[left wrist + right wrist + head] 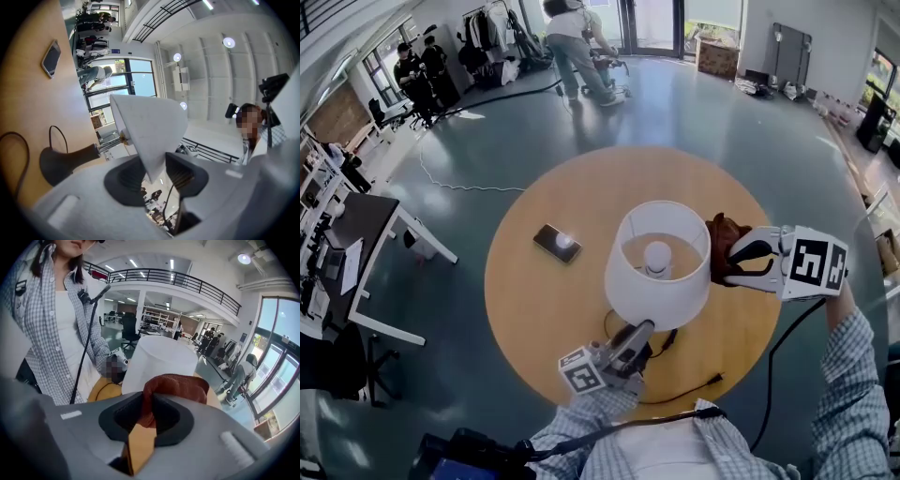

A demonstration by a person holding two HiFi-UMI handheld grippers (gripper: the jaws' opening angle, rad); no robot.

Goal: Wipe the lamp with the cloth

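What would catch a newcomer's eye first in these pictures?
A white-shaded lamp stands in the middle of a round wooden table, with a phone lying to its left in the head view. The left gripper pinches the shade's near rim, and the right gripper holds a reddish-brown cloth right beside the shade's right side.

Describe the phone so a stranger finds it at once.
Find the round wooden table on the grey floor. Left of the white-shaded lamp, the phone lies flat and alone. It is the only dark rectangle there, with a glare spot on its screen.
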